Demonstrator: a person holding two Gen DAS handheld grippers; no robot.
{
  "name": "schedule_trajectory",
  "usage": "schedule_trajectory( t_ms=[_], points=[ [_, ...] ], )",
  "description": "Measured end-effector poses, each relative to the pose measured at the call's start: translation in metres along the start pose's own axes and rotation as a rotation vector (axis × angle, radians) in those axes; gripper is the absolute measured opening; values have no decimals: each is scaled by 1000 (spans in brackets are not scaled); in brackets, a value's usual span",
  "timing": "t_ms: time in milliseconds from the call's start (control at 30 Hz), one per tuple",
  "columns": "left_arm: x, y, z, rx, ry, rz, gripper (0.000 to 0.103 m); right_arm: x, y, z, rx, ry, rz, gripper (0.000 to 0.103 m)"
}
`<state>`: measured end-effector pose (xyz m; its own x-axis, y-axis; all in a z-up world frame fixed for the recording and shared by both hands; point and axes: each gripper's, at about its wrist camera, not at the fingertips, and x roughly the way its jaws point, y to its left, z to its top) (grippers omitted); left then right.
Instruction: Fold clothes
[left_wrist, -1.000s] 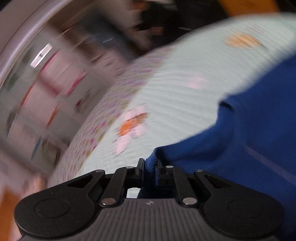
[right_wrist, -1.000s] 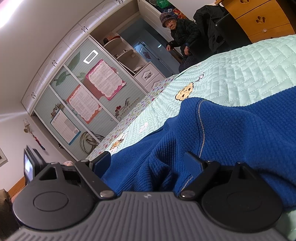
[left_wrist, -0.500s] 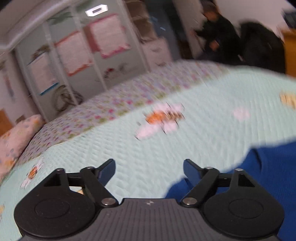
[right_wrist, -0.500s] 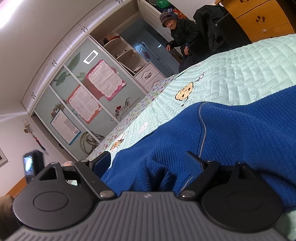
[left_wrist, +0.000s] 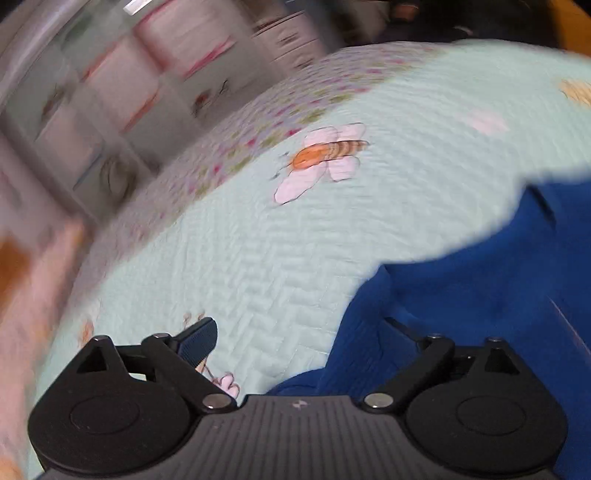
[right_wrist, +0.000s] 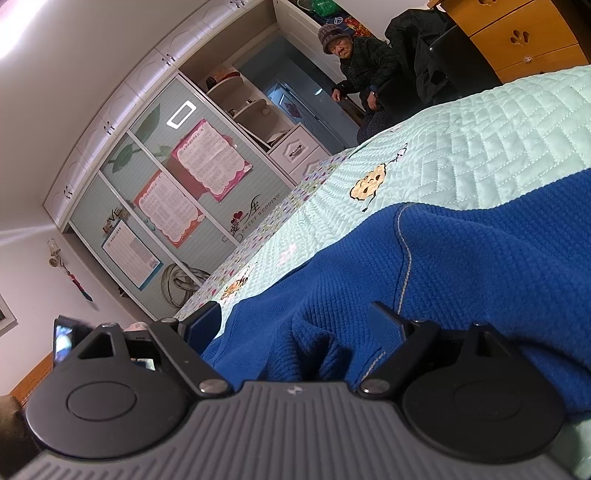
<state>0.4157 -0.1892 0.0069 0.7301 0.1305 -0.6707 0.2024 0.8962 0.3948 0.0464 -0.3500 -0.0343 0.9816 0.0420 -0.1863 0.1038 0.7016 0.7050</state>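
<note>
The left gripper (left_wrist: 299, 339) tilts down toward the bed, its jaws wide apart after just opening. One finger (left_wrist: 197, 341) sits over bare quilt at lower left of the frame; the other rests against the edge of the blue sweater (left_wrist: 480, 295) at lower right. Cloth lies in the right part of the gap, but the pads do not press on it. The view is streaked with motion blur.

The right gripper (right_wrist: 295, 325) points nearly level across the bed, rolled so the room leans in the frame. Its jaws also stand wide, with bunched folds of the blue sweater (right_wrist: 461, 266) lying between them. The fingers (right_wrist: 205, 321) are not pinching the cloth.

The surface is a bed covered by a pale green quilt (right_wrist: 480, 136) stitched in a herringbone pattern, with a cartoon bee (left_wrist: 321, 162) and a cookie figure (right_wrist: 369, 182) printed on it, and a flowered border along its far edge. Behind, in the left half of the right wrist view, stands a wardrobe (right_wrist: 155, 177) with sliding glass doors carrying pink and orange posters. A person (right_wrist: 358, 62) in dark clothes and a knit hat sits at the top of that frame, beside a wooden dresser (right_wrist: 517, 37) in the upper right corner.

The sweater fills the lower right of both frames. In the right wrist view, its long run goes from the jaws up toward the right edge, with a pale stitched seam (right_wrist: 404, 254) curving across it.
</note>
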Motion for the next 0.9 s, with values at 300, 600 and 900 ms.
schedule_trajectory(
  t_ms=[300, 600, 900],
  points=[
    [-25, 64, -29, -319, 32, -629, 84, -1, 0, 0, 3, -1, 2, 87],
    [-20, 92, -39, -348, -72, -286, 85, 0, 0, 0, 1, 1, 2, 87],
    [-29, 126, -70, -230, 36, -66, 98, 0, 0, 1, 0, 2, 0, 87]
  ],
)
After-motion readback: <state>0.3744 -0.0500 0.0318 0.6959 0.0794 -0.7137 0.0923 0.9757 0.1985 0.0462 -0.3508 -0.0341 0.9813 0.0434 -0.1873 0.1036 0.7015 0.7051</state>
